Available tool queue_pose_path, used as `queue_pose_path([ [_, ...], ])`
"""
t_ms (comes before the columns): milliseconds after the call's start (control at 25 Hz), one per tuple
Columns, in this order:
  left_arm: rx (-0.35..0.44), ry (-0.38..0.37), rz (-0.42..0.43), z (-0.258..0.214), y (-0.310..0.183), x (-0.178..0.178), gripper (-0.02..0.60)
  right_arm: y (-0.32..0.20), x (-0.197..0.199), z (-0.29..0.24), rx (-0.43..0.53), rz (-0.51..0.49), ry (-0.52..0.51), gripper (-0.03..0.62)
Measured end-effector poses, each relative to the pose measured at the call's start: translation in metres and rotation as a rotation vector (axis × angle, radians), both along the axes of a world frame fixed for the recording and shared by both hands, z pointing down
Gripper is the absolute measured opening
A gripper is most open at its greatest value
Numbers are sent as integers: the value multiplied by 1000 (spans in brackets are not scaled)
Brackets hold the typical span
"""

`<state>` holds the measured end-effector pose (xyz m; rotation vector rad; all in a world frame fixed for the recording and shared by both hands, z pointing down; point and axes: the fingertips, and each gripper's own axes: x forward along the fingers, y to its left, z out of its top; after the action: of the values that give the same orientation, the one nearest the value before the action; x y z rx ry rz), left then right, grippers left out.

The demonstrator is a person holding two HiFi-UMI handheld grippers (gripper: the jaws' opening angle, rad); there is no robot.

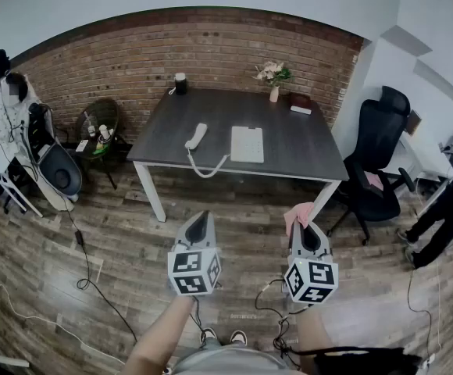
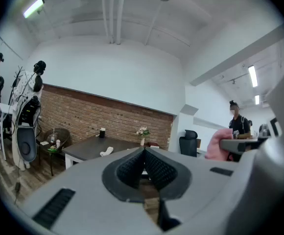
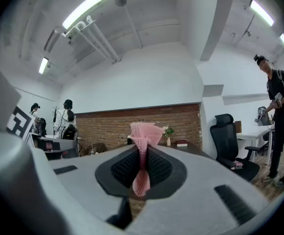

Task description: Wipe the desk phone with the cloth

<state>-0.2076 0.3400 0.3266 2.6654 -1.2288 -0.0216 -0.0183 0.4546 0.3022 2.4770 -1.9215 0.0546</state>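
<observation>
A white desk phone [image 1: 247, 144] lies on the dark desk [image 1: 289, 147], its handset [image 1: 196, 136] off to the left with the cord hanging over the front edge. Both grippers are well short of the desk, above the wooden floor. My right gripper [image 1: 302, 226] is shut on a pink cloth [image 1: 297, 214], which sticks up between the pads [image 3: 144, 133]. My left gripper [image 1: 201, 223] is shut with nothing in it [image 2: 143, 161]. The handset [image 2: 106, 152] shows small and far in the left gripper view.
A black office chair [image 1: 376, 162] stands right of the desk. A flower vase [image 1: 273, 76], a book [image 1: 301, 107] and a dark cup [image 1: 180, 83] sit along the desk's far side. A small round table [image 1: 98, 135] and a coat rack [image 1: 12, 123] stand left. Cables trail over the floor. A person [image 3: 279, 111] stands at the right.
</observation>
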Motion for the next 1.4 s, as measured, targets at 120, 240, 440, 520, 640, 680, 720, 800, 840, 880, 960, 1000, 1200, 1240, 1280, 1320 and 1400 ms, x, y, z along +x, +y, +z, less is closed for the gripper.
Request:
queue_pose_path([
  [120,0,-4,8,-1,-7,-6,5,-7,-8,-2,0,3,2,15],
  [240,4,-15,21,0,-12,-12,5,-11,-14,-2,-5,7,4,15],
  [440,15,-22,49,0,-22,-17,5,-15,-21,-2,-2,27,9,15],
  [520,13,-24,57,2,-26,-20,5,-16,-24,0,-1,40,10,15],
  [640,9,-32,69,7,-31,-23,5,-17,-26,6,-25,64,8,17],
  [680,7,-34,71,9,-33,-23,5,-17,-26,8,-30,68,4,16],
  [720,3,-35,74,11,-35,-24,5,-18,-27,10,-34,72,1,17],
  [800,-8,-36,79,15,-38,-24,5,-18,-27,14,-42,81,-6,17],
  [840,-14,-38,81,17,-39,-24,5,-18,-26,16,-47,86,-10,17],
  [880,-18,-41,84,20,-40,-24,5,-18,-24,18,-50,91,-15,17],
  [960,-21,-52,86,24,-44,-20,5,-20,-17,20,-53,99,-25,17],
  [1000,-21,-57,86,26,-46,-17,5,-21,-13,21,-54,103,-29,17],
  [1200,-26,-57,79,32,-66,1,5,-41,10,30,-54,108,-41,17],
  [1240,-26,-57,77,32,-71,6,5,-46,16,31,-52,107,-44,17],
  [1280,-25,-56,75,32,-77,12,5,-53,22,32,-50,106,-48,17],
  [1320,-25,-55,73,32,-84,19,5,-60,28,32,-49,104,-49,17],
  [1400,-24,-54,71,31,-99,34,5,-77,43,31,-48,101,-49,17],
])
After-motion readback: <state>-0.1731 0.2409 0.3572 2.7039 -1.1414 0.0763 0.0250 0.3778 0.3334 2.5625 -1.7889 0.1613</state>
